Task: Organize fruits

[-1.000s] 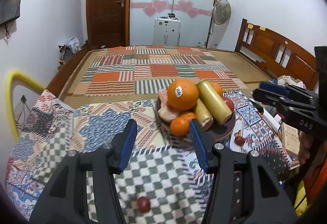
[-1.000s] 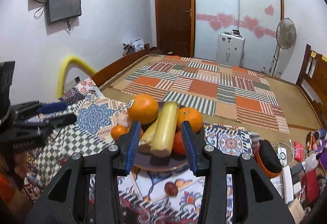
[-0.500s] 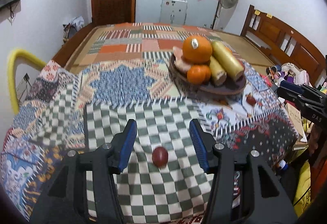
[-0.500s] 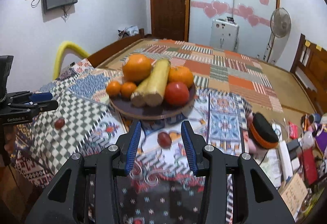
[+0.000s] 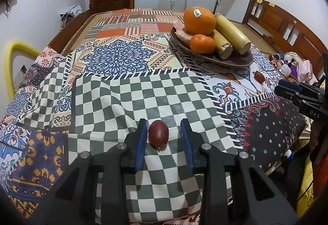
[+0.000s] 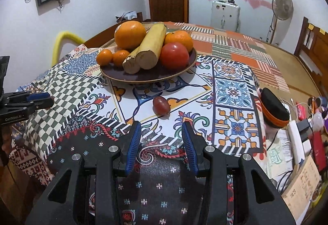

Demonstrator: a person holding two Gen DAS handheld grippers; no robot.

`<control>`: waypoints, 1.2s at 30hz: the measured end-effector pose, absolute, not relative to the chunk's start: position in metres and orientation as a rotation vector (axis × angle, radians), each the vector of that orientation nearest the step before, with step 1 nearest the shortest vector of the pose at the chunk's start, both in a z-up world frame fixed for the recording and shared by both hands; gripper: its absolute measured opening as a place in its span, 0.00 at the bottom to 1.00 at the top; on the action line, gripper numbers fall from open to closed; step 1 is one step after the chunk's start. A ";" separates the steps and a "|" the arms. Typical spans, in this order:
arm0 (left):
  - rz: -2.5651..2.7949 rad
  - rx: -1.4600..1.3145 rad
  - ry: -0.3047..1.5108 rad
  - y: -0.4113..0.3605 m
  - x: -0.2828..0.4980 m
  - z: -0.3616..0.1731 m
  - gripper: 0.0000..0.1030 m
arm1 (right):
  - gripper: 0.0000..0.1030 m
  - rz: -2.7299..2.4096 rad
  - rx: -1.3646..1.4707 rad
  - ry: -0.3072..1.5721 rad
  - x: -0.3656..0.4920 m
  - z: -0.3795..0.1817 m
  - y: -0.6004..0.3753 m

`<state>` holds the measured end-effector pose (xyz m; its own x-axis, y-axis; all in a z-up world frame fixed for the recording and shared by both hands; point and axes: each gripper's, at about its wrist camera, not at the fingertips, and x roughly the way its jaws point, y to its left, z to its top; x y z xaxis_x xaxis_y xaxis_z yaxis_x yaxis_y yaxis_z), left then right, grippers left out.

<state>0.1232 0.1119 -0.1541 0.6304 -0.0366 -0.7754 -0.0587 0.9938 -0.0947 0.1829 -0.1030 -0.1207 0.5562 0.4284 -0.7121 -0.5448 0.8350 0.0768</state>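
Note:
A dark red jujube lies on the checkered cloth between the open fingers of my left gripper, close to the left pad, untouched. A second dark red jujube lies on the patterned cloth just ahead of my open right gripper; it also shows in the left wrist view. A dark plate holds a big orange, small oranges, a tomato and two yellow sugarcane pieces. The same plate shows in the left wrist view.
The table is covered with a patchwork cloth. A black and orange case, a power strip and small clutter lie right of the table. A yellow chair back stands at the left. A bed lies behind.
Both grippers have pulled back and dropped lower toward the table's near edge. The left gripper now brackets the near jujube and has narrowed somewhat; the right gripper has come down close behind the other jujube.

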 end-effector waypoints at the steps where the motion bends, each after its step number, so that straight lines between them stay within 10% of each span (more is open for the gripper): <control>1: 0.013 -0.113 0.890 0.112 0.123 -0.155 0.32 | 0.37 0.579 -0.161 0.797 0.184 -0.121 -0.102; 36: -0.058 -0.092 0.779 0.087 0.145 -0.118 0.16 | 0.18 0.595 -0.130 0.782 0.210 -0.104 -0.087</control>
<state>0.1455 0.0872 -0.1179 0.7105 -0.0862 -0.6984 0.0183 0.9944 -0.1042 0.2101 -0.0872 -0.1040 0.5555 0.4557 -0.6955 -0.5494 0.8290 0.1044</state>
